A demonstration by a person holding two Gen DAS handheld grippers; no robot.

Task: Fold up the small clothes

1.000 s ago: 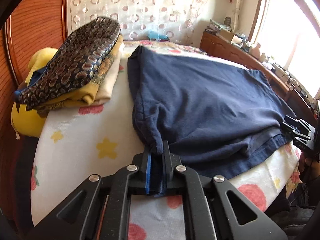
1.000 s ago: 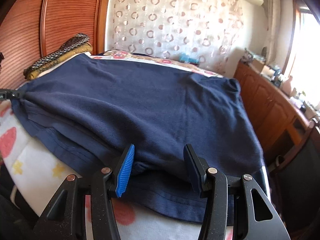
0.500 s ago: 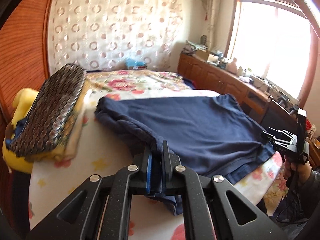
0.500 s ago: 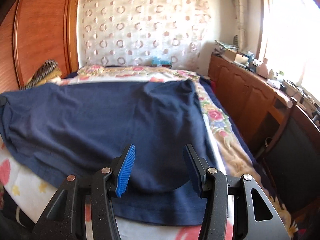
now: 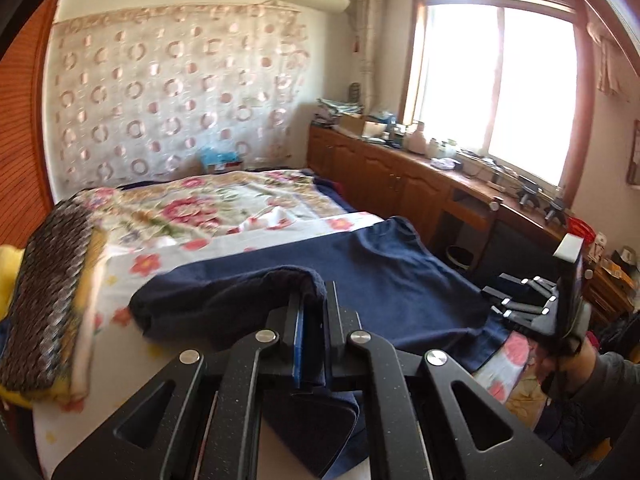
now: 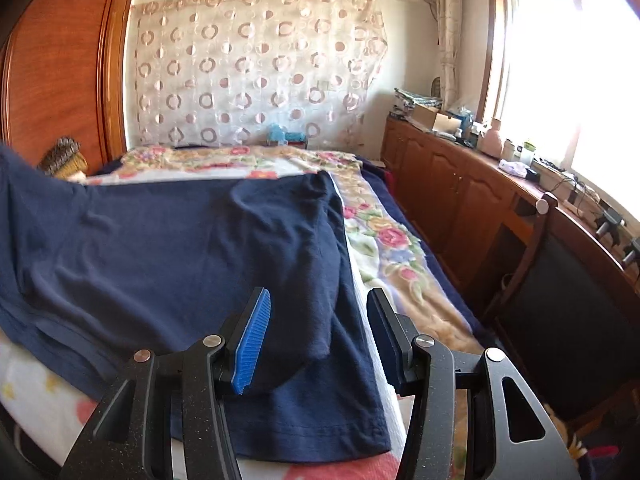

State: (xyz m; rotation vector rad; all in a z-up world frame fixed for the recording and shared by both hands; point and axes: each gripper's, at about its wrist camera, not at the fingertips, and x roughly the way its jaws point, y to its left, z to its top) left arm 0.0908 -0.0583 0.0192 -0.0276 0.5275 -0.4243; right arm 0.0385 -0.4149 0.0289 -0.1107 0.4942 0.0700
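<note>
Lifting 1 edge of the dark navy cotton garment (image 5: 392,280) off the floral-sheeted bed (image 5: 224,204).
The left gripper (image 5: 314,344), jaws pressed together on the cloth, has risen since 1 second ago, starting a fold; the right gripper (image 6: 318,340) hovers spread over the flat side, gripping nothing.

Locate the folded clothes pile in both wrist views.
Left wrist: folded clothes pile at the left edge, on the bed beside the navy shirt.
Right wrist: only its top shows, far left, behind the shirt.
Shared landmark: circle-patterned curtain.
</note>
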